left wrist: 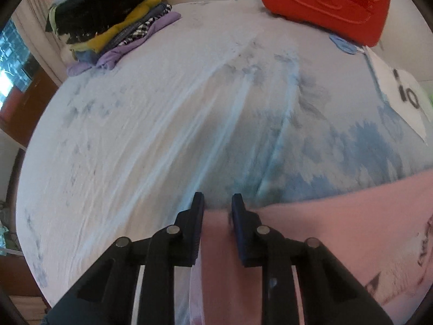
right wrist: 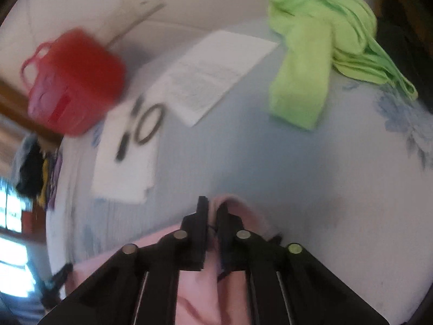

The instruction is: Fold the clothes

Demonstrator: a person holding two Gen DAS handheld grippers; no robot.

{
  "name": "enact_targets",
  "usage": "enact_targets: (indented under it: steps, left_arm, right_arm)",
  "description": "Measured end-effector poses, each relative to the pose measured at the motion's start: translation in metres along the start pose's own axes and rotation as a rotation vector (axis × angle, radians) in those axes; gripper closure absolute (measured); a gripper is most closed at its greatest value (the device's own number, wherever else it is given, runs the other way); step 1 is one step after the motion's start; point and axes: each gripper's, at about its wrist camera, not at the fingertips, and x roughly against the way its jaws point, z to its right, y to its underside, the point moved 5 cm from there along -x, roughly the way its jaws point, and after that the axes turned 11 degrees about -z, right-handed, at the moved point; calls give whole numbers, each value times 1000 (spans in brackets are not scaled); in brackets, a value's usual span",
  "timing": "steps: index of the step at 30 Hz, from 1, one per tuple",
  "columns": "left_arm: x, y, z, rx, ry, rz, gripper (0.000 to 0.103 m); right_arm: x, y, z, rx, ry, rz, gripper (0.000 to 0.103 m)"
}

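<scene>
A pink garment (left wrist: 338,216) with a dark print lies on the pale blue flowered bed sheet (left wrist: 162,124). In the left wrist view my left gripper (left wrist: 217,203) has its jaws a little apart with the garment's pink edge between them. In the right wrist view my right gripper (right wrist: 213,205) is nearly shut, pinching a fold of the same pink garment (right wrist: 194,292), which bunches up around the fingertips. The rest of the garment hangs below the fingers and is partly hidden.
A stack of folded clothes (left wrist: 113,21) sits at the far left of the bed. A red case (left wrist: 324,2) stands at the back, also in the right wrist view (right wrist: 73,81). White papers (right wrist: 211,73) and a crumpled green garment (right wrist: 319,54) lie beyond.
</scene>
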Motion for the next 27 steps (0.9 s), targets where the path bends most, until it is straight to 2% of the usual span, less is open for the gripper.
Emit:
enact_targets:
  steps: [1, 2, 3, 6, 8, 9, 10, 12, 16, 20, 21, 22, 23, 25, 27]
  left_arm:
    - [-1, -2, -1, 11, 18, -5, 82]
    - [-1, -5, -3, 20, 44, -16, 82]
    - [4, -5, -5, 21, 56, -12, 82]
    - [22, -2, -9, 12, 90, 9, 82]
    - [40, 4, -10, -6, 116, 24, 81]
    - [47, 9, -9, -16, 126, 29, 75]
    - [54, 15, -9, -27, 136, 34, 64]
    - [51, 24, -7, -35, 135, 21, 50]
    - [42, 40, -4, -51, 129, -6, 49]
    - [33, 56, 0, -67, 113, -33, 49]
    - [32, 57, -1, -66, 112, -34, 49]
    - [32, 57, -3, -64, 113, -35, 49]
    - [32, 57, -4, -62, 115, -35, 49]
    - [31, 58, -8, -58, 117, -36, 49]
    - [31, 58, -11, -54, 120, -37, 49]
  right_arm:
    - [-4, -2, 6, -14, 41, -11, 69]
    - [-2, 1, 9, -17, 78, -9, 55]
    - [0, 4, 12, -19, 109, -6, 53]
    - [27, 32, 5, 30, 10, 46, 53]
    - [38, 59, 0, 88, -23, 23, 53]
    - [41, 71, -2, 111, -29, 6, 53]
    - [40, 81, -3, 129, -25, -14, 53]
    - [36, 101, -3, 157, -3, -49, 53]
    - [22, 114, -1, 159, 18, -75, 53]
    - [1, 118, -12, 219, 59, -92, 54]
    - [-6, 119, -15, 236, 80, -101, 60]
    - [-10, 119, -19, 240, 86, -108, 90]
    - [-4, 119, -22, 241, 76, -88, 101]
    - [9, 118, -30, 242, 55, -48, 100]
    - [40, 126, -33, 222, 7, -5, 100]
